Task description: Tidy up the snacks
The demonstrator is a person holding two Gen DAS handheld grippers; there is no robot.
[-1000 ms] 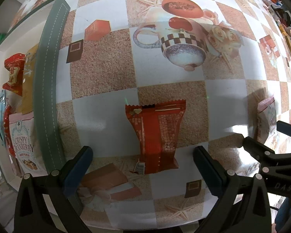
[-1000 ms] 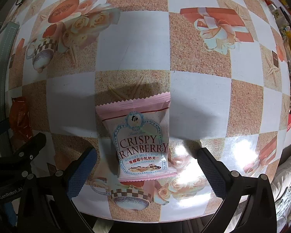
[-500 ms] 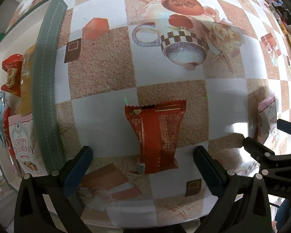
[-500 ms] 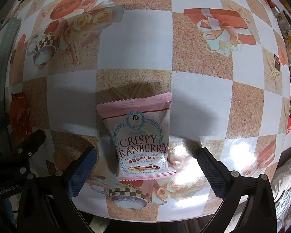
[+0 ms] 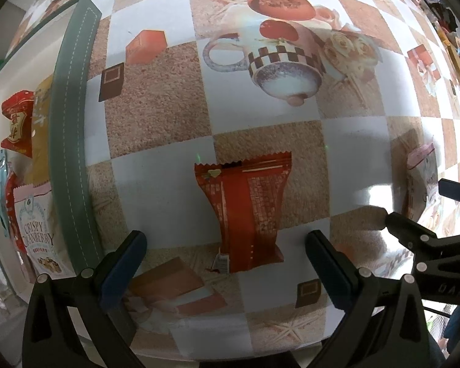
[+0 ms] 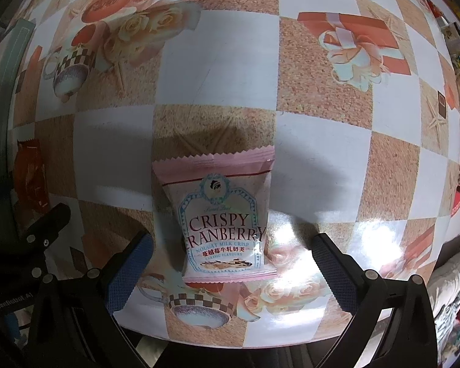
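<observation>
snack tray [image 5: 72, 141] sits at the table's left edge. left gripper [image 5: 227, 263], jaws wide, lines up on the red packet [image 5: 245, 214]; right gripper [image 6: 230, 263], wide too, frames the pink cranberry packet [image 6: 220, 214], both near the front edge. slick flat wrappers could slide away if pinched crooked.

— What sort of place is this?

— A home, it looks like. The table [image 6: 322, 141] wears a checked oilcloth [image 5: 156, 107] printed with teacups, roses and gift boxes.

— Anything else?

— A box [image 5: 73, 122] of snack packets [image 5: 36, 236] sits at the table's left edge, and household clutter [image 5: 457, 61] crowds its far right corner.
</observation>
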